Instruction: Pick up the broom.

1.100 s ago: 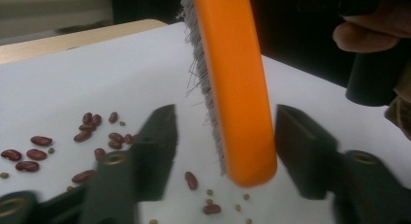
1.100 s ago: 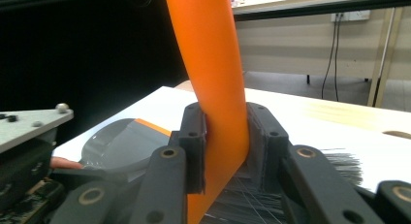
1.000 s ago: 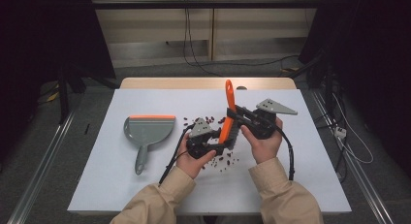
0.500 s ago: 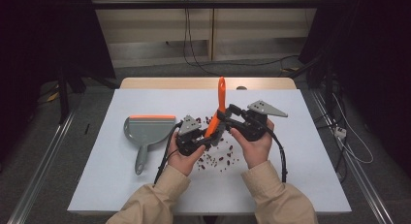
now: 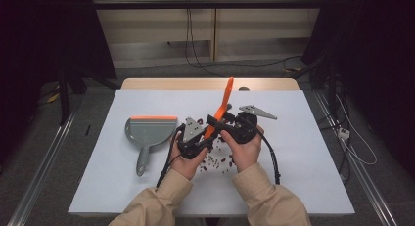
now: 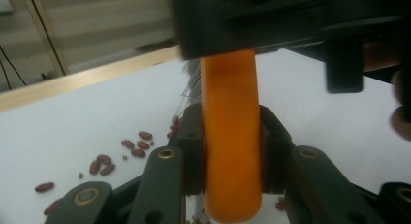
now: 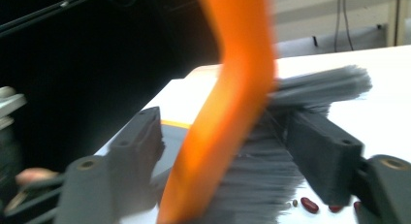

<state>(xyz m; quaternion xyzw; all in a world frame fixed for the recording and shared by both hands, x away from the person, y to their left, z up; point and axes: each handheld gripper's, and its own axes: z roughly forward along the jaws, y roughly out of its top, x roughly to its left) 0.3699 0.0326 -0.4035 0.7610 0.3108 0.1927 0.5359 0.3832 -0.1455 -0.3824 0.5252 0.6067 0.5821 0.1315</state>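
Clamping the brush [image 5: 221, 113] handle low, the left gripper [image 5: 195, 144] holds it over the beans [image 5: 215, 161] at mid-table, long axis leaning far-right, while the right gripper [image 5: 230, 125] (jaws just opening, pads off) straddles it, dustpan [image 5: 147, 133] lying left.

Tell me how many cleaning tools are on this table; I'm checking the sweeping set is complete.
2. A grey dustpan lies flat on the left of the table. An orange-handled brush stands at centre, clamped in the left gripper, among scattered beans. Nothing more shows, though the hands could hide something small.
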